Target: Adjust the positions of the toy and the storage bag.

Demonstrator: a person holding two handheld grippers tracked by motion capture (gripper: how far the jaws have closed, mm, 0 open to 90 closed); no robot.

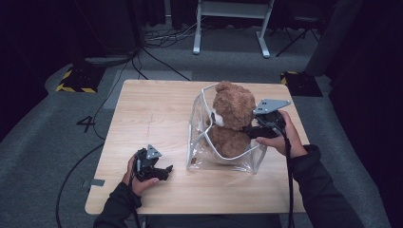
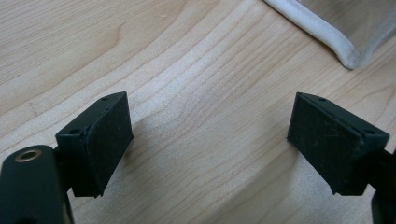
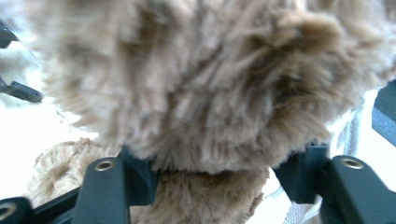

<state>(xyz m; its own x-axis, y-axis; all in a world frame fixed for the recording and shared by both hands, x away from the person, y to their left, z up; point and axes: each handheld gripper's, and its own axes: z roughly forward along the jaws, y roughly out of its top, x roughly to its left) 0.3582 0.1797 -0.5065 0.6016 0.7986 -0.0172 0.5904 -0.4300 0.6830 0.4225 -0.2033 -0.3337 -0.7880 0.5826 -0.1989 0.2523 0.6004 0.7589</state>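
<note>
Now a brown teddy bear (image 1: 231, 124) is seen sitting upright inside a clear plastic bag (image 1: 199, 142) with white edging, which stands on the right half of the wooden surface (image 1: 152, 114). The right gripper (image 1: 250, 129) is held against the bear from the right side, at the level of the neck. In the right gripper view the fur (image 3: 205, 88) is seen between the two jaws, pressed by them on both sides, so the bear is pinched there. The left gripper (image 1: 164, 172) is kept low over the surface, near the front left corner of the bag but apart from it. In the left gripper view its jaws are spread wide over bare wood, and the white edge of the bag (image 2: 327, 35) is seen further ahead.
</note>
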